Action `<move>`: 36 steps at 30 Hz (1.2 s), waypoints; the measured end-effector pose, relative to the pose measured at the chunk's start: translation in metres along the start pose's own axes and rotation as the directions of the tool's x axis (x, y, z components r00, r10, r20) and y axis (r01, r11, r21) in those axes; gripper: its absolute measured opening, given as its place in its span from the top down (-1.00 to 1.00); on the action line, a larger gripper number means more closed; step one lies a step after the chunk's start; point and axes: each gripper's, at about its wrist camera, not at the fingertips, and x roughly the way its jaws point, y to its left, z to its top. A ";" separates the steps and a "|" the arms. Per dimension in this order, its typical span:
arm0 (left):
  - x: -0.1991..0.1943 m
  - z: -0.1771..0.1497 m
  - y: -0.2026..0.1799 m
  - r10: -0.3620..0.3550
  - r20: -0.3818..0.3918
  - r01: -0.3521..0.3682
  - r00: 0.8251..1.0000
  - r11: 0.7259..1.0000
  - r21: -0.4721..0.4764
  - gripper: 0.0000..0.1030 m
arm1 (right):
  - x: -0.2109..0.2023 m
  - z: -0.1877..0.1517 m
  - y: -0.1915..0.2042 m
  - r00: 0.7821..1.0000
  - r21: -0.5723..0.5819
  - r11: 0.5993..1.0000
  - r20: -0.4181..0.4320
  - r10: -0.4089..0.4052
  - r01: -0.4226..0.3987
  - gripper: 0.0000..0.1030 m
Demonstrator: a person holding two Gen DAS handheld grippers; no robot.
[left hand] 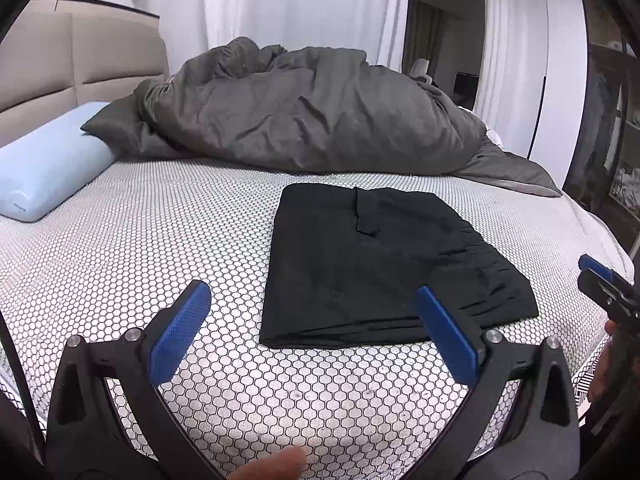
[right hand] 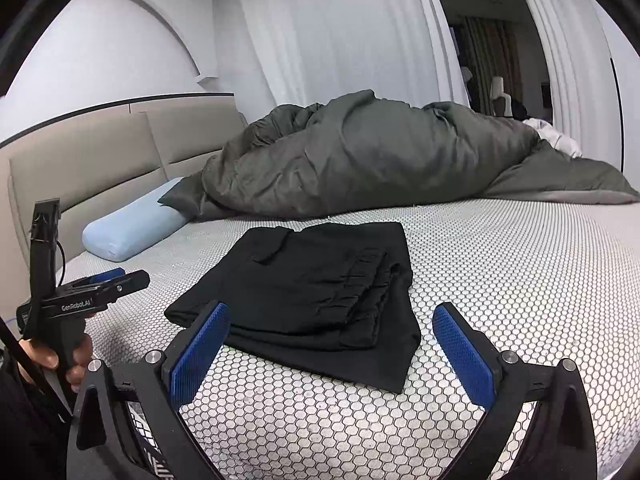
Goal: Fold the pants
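Two grippers held above the honeycomb-patterned white mattress, neither gripping anything: left gripper spread wide with nothing between its blue pads; folded black pants lie flat mid-mattress, before the rumpled grey duvet; right gripper equally wide, empty.

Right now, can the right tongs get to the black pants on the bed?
Probably yes. The right tongs are open and point straight at the folded pants, with only bare mattress between them. The left tongs are off to the side, and the blanket lies behind the pants.
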 end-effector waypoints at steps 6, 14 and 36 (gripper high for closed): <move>-0.007 0.000 0.000 -0.005 0.015 0.005 1.000 1.000 0.008 -0.99 | 0.000 0.003 0.004 1.000 -0.008 1.000 0.011 0.013 -0.013 -1.00; -0.007 -0.001 -0.002 -0.024 0.015 0.023 1.000 0.999 0.029 -0.99 | 0.002 0.003 0.009 1.000 -0.034 0.999 0.008 0.015 -0.015 -1.00; -0.005 -0.003 0.001 -0.026 0.008 0.026 1.000 0.998 0.065 -0.99 | 0.000 0.001 0.004 1.000 -0.040 0.999 0.001 0.023 -0.023 -1.00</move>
